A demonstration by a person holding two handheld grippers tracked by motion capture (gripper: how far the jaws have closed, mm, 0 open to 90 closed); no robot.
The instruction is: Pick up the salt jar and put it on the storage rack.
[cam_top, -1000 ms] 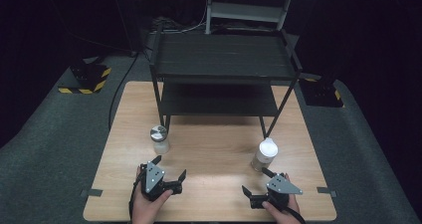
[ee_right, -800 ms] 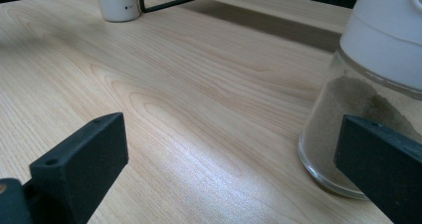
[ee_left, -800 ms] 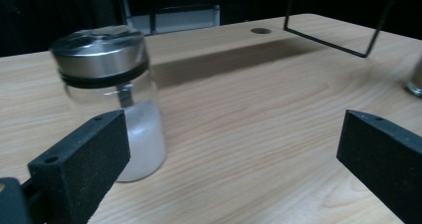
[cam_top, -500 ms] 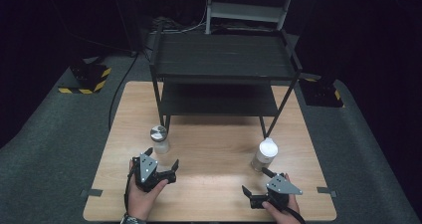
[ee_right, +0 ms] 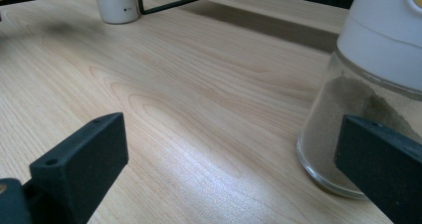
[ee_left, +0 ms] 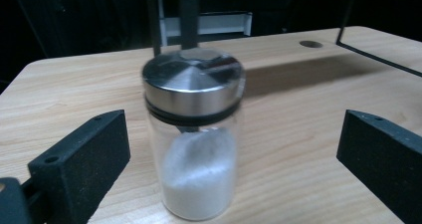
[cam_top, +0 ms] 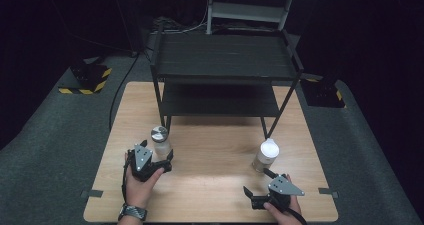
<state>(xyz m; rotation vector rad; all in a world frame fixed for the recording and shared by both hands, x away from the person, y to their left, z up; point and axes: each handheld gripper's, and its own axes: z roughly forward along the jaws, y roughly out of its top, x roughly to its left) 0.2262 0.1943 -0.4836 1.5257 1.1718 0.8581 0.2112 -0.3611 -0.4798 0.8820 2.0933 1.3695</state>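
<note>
Left gripper point(cam_top: 154, 161), held in a person's hand near the table's front edge, has its two black jaws spread wide and grips nothing. Between those jaws, in the left gripper view, stands a small clear glass jar point(ee_left: 195, 137) with a shiny metal lid point(ee_left: 193, 78), upright on the wood and touching neither jaw. White powder point(ee_left: 199, 176) fills roughly its lower third, heaped a little higher toward the middle. From the high view the same jar point(cam_top: 160, 140) sits just beyond the jaw tips.

Right gripper point(cam_top: 264, 183), held low at the front right of the table, is also spread open and empty. Just ahead of it stands a second glass jar point(cam_top: 265, 155) with a white cap. In the right gripper view this jar point(ee_right: 358, 109) rises at the right, partly behind the right-hand jaw, and holds a brownish-grey powder point(ee_right: 348, 114) sloping up under the white cap point(ee_right: 383, 35). Whether that jaw touches the glass cannot be told. Far off across the wood in that view, the bottom of the white-powder jar point(ee_right: 117, 5) appears.

Beyond both jars, a black two-tier metal rack point(cam_top: 225, 60) stands on the light wooden table point(cam_top: 215, 155), its front legs just behind them. Dark grey carpet point(cam_top: 45, 135) surrounds the table.
</note>
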